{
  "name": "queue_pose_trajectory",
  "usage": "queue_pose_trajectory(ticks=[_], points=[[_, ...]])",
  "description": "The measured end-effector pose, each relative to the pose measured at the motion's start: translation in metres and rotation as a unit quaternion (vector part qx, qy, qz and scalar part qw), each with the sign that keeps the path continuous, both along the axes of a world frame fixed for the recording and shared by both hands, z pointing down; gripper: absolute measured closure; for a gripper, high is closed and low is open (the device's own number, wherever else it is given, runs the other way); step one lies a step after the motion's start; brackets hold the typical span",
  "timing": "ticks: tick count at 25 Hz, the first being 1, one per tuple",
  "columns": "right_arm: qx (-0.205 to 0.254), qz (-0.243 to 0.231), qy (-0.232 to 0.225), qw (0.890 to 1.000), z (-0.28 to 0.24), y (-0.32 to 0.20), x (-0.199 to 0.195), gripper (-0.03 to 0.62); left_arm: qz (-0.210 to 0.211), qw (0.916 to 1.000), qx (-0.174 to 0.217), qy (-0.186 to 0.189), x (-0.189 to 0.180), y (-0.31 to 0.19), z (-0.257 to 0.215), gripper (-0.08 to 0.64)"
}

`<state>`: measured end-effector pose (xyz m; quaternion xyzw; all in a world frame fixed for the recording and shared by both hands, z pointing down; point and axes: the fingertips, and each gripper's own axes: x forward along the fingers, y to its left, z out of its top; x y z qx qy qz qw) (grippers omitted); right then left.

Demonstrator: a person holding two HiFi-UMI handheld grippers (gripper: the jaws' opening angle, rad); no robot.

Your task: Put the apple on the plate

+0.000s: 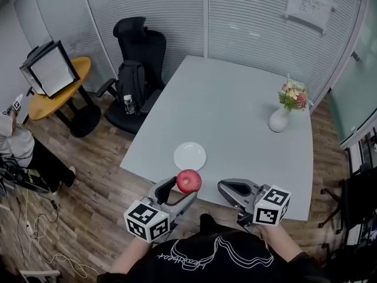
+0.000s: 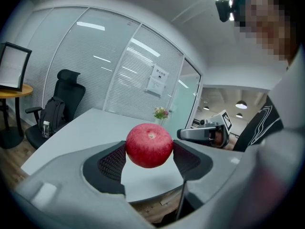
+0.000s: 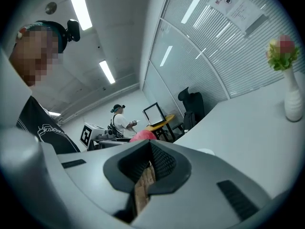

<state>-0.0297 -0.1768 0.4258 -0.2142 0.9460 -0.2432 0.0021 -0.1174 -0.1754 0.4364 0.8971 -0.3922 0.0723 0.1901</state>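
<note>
So the biggest thing is the pale grey table (image 1: 235,111), sitting on a wood floor (image 1: 88,211) in front of a glass wall with blinds (image 1: 247,16). At the far left corner of the table there's a black office chair (image 1: 141,40) with a black backpack (image 1: 131,81) and a water bottle (image 1: 128,104) parked on the seat. Left of that is a round yellow side table (image 1: 65,90) with a framed white board (image 1: 52,71) propped on it, and another person (image 1: 20,149) is at the left edge of the head view.

Now the two grippers, both down at the near edge of the table. The left gripper (image 1: 179,190) has its jaws clamped on the sides of the apple (image 2: 149,145), dark ribbed pads (image 2: 113,162) pressing in from both sides, stem end facing the camera. The right gripper (image 1: 230,188) is just beside it with its jaws pinched together, only a thin slit between them and nothing in it.

A white vase (image 1: 278,120) with pink and yellow flowers stands near the table's right edge, well apart from everything else. The white plate (image 1: 189,156) lies flat by the near left edge with nothing on it.

The red apple is up in the air over the table's near edge, just short of the plate and not touching it.
</note>
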Motion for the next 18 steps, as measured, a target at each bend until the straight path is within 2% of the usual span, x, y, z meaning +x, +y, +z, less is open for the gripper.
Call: queue_pose_trajectory(ticks=[5,18], points=[[-0.017,-0.006,0.005,1.0,0.011,-0.038,-0.003,0.583,-0.004,0.9996,-0.025,0.01,-0.001,-0.034,0.013,0.242],[-0.055,0.006,0.014,0.998,0.043,-0.1,0.003,0.583,-0.012,0.9983,-0.052,-0.024,-0.007,-0.115,0.058,0.242]])
